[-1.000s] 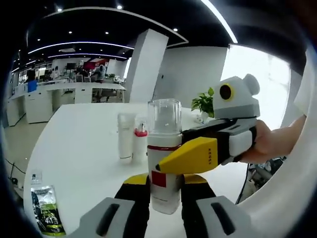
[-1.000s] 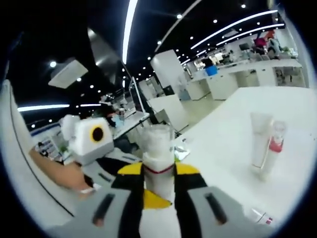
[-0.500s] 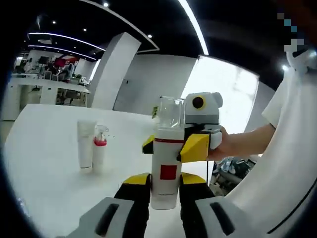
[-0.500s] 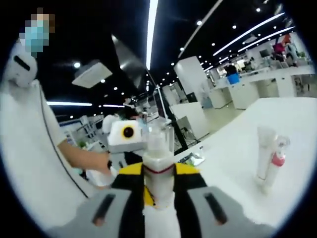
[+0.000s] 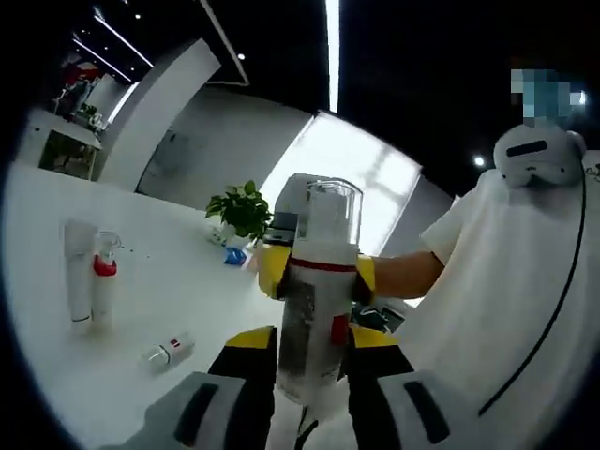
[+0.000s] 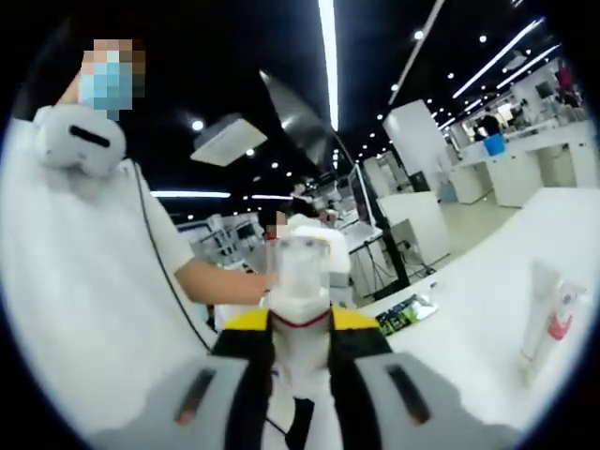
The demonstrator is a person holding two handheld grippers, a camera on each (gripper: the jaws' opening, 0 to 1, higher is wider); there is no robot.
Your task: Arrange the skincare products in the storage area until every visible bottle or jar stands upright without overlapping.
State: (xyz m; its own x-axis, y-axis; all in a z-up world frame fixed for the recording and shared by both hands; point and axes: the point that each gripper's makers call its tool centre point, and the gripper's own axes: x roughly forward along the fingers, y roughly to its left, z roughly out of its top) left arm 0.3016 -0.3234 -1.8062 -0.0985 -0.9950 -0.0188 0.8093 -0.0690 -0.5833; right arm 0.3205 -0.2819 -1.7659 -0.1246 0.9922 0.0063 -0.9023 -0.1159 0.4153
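A: Gripping low, the left gripper (image 5: 312,375) has its jaws clamped on the base of the bottle (image 5: 316,300), which is up in the air, well off the table (image 5: 159,300).

B: And the right gripper (image 6: 300,352) is closed on the same bottle (image 6: 300,300) higher up, near the red band.

A: Two clamps on one bottle. If the hands pull apart or twist against each other, I reckon it slips or the clear cap (image 5: 328,211) pops.

B: Further out, a small vial (image 5: 169,352) lies flat on the table. Not upright yet.

A: Beyond it, the tube (image 5: 77,272) and pump bottle (image 5: 103,286) stand just beside each other. Set this one down too close and they could topple.
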